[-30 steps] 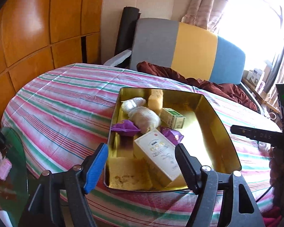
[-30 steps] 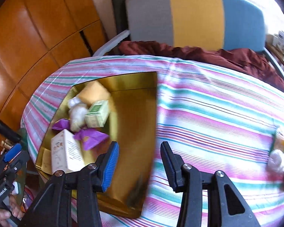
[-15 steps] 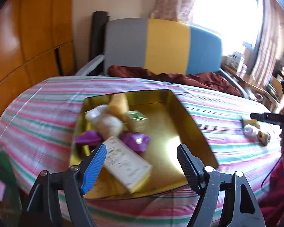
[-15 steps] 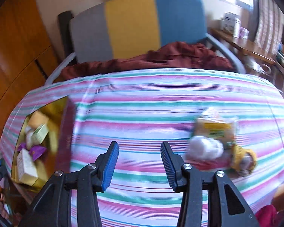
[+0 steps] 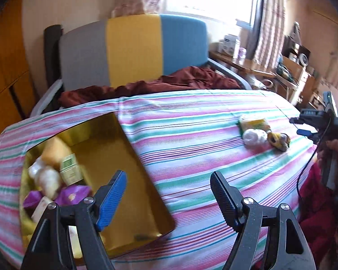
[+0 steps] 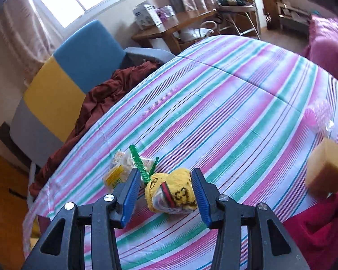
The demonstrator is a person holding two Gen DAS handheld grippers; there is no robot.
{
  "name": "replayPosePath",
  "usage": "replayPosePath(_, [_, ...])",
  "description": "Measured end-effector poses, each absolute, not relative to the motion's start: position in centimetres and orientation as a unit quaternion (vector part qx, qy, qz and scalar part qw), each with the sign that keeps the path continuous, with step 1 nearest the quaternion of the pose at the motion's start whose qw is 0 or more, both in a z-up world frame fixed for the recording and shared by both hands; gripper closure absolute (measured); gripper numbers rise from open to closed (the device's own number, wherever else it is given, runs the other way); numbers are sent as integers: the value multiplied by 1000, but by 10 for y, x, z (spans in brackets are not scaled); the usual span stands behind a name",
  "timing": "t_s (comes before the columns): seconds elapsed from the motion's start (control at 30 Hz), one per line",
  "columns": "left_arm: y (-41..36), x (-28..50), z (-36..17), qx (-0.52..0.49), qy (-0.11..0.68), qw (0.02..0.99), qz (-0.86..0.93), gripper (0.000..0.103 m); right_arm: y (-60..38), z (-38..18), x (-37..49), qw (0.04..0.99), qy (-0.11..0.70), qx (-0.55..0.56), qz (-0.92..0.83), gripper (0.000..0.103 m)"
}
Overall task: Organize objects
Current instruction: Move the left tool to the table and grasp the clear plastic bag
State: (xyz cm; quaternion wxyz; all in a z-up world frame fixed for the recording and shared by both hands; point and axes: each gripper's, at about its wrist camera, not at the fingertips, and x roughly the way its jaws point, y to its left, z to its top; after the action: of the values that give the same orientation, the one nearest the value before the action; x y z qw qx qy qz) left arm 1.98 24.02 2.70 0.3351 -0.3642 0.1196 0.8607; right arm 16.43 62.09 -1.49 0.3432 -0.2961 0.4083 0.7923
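Right gripper [image 6: 166, 194] swung over rolled yellow knit sock [image 6: 172, 193]; ribbed pads apart.

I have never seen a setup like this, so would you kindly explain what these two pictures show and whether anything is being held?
A person holds a two-finger clamp in each hand, each carrying a forward-looking fisheye camera. The left gripper looks over a striped tablecloth and a gold tin already holding small packets. The right gripper, also visible from the left view, straddles a yellow cloth bundle beside a snack packet. Its pads do not yet press it. Both grippers are open and empty.
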Motion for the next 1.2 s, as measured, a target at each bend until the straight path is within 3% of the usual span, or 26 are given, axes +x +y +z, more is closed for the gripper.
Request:
replayPosePath(0.4, [384,21,-15,-421,141,435,783,23,627,-28,169,310,461,-291,779,56])
replayPosePath(0.77, [468,3,-44,-448,142,460,753,13,627,-34,161,282,471,-304,778,56])
replayPosePath(1.07, [511,-13,-65,-453,151,457,750,11,625,-38,153,275,466,-319,778,56])
replayPosePath(1.1, [513,-14,-68,-457,147,459,747,12,625,-38,153,275,464,-320,779,56])
replayPosePath(1.13, [514,-16,-70,-459,143,462,745,20,625,-38,153,276,463,-321,779,56])
replayPosePath(1.17, [514,-16,-71,-460,141,467,741,45,625,-38,153,276,461,-321,779,56])
replayPosePath(1.2, [513,-15,-74,-466,145,469,736,62,625,-37,153,277,460,-322,780,56])
